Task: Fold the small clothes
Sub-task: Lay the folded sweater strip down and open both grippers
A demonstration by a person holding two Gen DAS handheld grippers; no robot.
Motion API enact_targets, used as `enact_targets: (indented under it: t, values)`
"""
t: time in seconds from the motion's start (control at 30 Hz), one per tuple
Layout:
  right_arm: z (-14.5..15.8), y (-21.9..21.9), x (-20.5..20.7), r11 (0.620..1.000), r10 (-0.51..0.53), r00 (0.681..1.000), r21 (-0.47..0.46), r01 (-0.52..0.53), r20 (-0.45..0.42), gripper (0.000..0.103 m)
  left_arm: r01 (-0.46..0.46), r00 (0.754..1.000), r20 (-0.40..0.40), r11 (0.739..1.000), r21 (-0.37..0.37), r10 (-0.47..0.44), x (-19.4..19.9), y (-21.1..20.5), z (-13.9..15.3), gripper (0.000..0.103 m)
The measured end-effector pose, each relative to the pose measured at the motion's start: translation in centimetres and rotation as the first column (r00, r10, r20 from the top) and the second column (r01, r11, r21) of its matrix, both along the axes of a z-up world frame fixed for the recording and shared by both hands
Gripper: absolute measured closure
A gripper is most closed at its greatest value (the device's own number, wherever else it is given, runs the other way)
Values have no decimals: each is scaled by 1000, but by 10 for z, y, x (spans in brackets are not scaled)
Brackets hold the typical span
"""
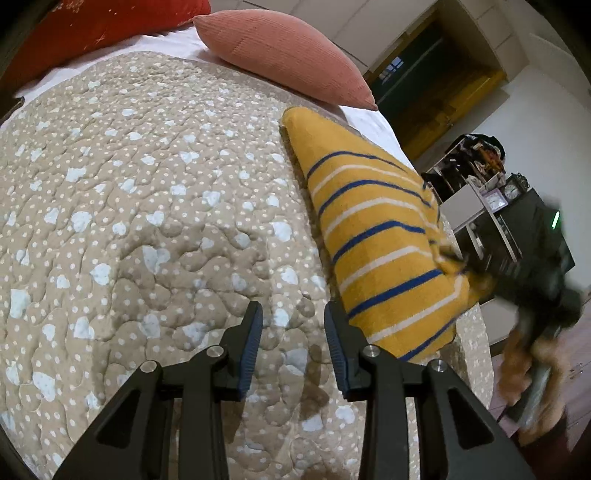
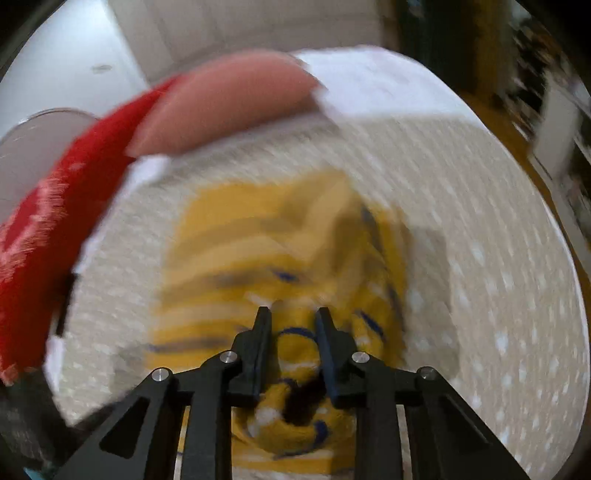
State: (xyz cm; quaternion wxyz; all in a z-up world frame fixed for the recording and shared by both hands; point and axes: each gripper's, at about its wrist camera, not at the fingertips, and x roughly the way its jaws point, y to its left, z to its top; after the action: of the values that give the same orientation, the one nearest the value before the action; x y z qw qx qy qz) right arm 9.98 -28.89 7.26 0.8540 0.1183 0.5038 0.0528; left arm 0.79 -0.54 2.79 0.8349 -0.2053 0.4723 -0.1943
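**Colours on the bed**

The quilt [image 1: 147,221] is beige with white dots and pale blue patches. On its right edge lies a yellow garment [image 1: 380,258] with blue and white stripes. Behind the quilt are a salmon-pink pillow [image 1: 288,55] and a red pillow [image 1: 92,26].

My left gripper [image 1: 293,314] is matte black plastic with angular triangular cut-outs in its linkage arms, four silver round pivot screws, and ribbed dark-blue pads on the inner faces of its fingers [image 1: 252,347]. My right gripper [image 2: 293,314] has the same black build and silver screws; seen from outside, blurred, its body carries a small green light.
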Motion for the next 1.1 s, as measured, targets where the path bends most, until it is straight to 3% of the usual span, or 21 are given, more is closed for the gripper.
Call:
enact_targets:
  t: [0.13, 0.27, 0.37, 0.5, 0.57, 0.6, 0.63, 0.67, 0.7, 0.73, 0.83, 0.97, 1.1]
  values:
    - [-39, -35, -38, 997, -52, 998, 48, 55, -45, 81, 3, 1000, -10, 1000, -19, -3, 3, -1, -1, 64]
    - [-39, -40, -49, 996, -67, 997, 58, 69, -42, 77, 0, 1000, 5, 1000, 17, 0, 2, -9, -1, 61]
    - [-44, -48, -51, 991, -88, 996, 100, 90, -33, 68, 4, 1000, 25, 999, 42, -5, 0, -17, 1, 55]
    - [-46, -47, -58, 992, -90, 996, 89, 88, 16, 65, -8, 999, 43, 1000, 14, 7, 4, -27, 2, 46]
    - [-41, -45, -60, 995, -84, 996, 46, 84, 13, 51, 2, 999, 51, 1000, 31, -4, 9, -40, -2, 46]
    - [-36, -46, -62, 995, -103, 995, 11, 103, 8, 40, 12, 999, 48, 997, 72, -15, 10, -46, -3, 49]
    - [-31, -48, -61, 993, -118, 993, 15, 117, 23, 40, 21, 998, 48, 990, 138, -28, 11, -52, -2, 55]
    - [-24, -51, -64, 991, -132, 990, 25, 131, 42, 40, 25, 998, 56, 972, 234, -39, 8, -59, 1, 84]
    - [-18, -53, -65, 989, -145, 988, 29, 143, 54, 40, 29, 998, 52, 957, 288, -46, 7, -63, 3, 101]
    - [-9, -54, -67, 988, -156, 985, 29, 155, 74, 40, 26, 998, 41, 944, 330, -42, 5, -63, 3, 103]
    - [15, -48, -67, 989, -147, 980, 21, 145, 136, 40, 17, 1000, 11, 947, 319, -22, 4, -49, 2, 103]
    - [34, -19, -46, 997, -73, 983, 39, 67, 168, 40, 23, 999, 28, 985, 171, -28, 7, -26, 12, 103]
    - [28, 26, -10, 998, 35, 992, 49, -41, 124, 57, -24, 997, 72, 988, 152, 14, 7, -12, 21, 95]
